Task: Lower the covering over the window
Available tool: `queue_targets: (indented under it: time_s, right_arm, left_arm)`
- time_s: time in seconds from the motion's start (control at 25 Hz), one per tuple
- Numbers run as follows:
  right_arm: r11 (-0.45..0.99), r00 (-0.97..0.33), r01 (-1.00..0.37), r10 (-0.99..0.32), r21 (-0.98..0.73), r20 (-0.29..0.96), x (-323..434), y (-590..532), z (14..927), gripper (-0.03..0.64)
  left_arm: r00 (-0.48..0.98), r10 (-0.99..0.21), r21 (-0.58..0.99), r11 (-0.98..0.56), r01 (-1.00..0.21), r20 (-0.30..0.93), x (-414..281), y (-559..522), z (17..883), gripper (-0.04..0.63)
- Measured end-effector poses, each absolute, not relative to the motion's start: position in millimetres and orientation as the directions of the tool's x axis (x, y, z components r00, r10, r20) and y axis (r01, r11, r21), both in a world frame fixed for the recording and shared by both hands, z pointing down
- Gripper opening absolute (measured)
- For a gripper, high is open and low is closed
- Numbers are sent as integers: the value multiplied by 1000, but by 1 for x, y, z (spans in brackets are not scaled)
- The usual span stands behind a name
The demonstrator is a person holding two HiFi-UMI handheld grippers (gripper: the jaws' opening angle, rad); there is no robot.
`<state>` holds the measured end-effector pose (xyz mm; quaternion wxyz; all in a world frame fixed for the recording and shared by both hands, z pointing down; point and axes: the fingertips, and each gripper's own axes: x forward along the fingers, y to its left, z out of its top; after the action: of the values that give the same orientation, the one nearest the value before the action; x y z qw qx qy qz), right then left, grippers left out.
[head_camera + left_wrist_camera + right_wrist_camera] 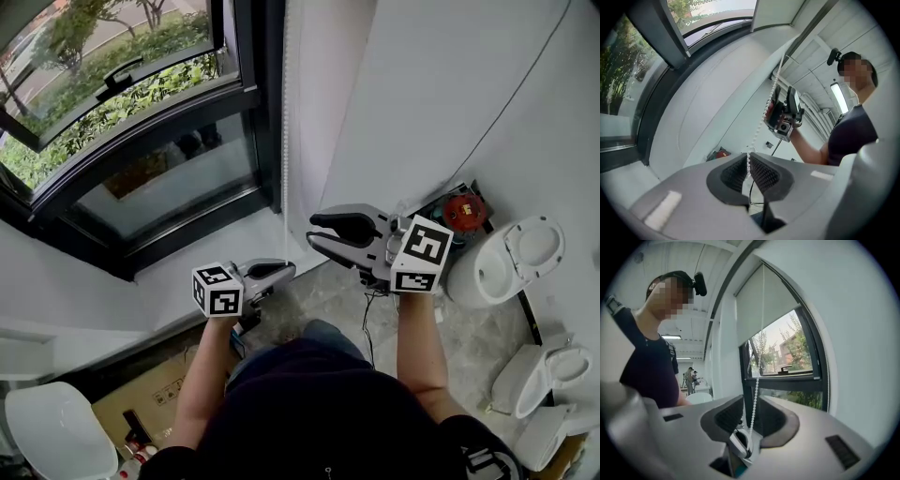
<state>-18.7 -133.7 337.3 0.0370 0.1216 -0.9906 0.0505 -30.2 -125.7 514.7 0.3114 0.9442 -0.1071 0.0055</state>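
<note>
Inside clamped left gripper [749, 165], bead chain [761, 124]

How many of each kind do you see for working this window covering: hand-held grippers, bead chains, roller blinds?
hand-held grippers: 2, the left hand-held gripper and the right hand-held gripper
bead chain: 1
roller blind: 1
Total: 4

In the head view the window [141, 141] filled the upper left, with the chain [284, 112] along its right edge. Below, the left gripper [279, 271] sat left of the right gripper [312, 232], the chain between each one's jaws. Toilets [511, 258] stood at the right edge.
</note>
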Motion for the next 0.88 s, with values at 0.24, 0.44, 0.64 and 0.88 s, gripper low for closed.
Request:
queue_targets:
  time_s: [0.24, 0.44, 0.64, 0.88]
  right_arm:
    - [962, -960, -270, -266, -44, 82, -42, -153, 321, 69]
    - [956, -955, -288, -283, -50, 88, -62, -162, 321, 65]
    - [960, -966, -256, -251, -109, 61, -67, -157, 325, 18]
    - [957, -972, -230, -217, -179, 89, -65, -154, 360, 18]
  left_arm:
    - [977, -201, 591, -780, -205, 72, -31, -124, 515, 25]
    - [977, -200, 594, -779, -201, 68, -28, -125, 515, 25]
    - [976, -208, 586, -783, -207, 66, -28, -126, 516, 25]
    - [980, -171, 586, -785, -200, 104, -28, -112, 546, 25]
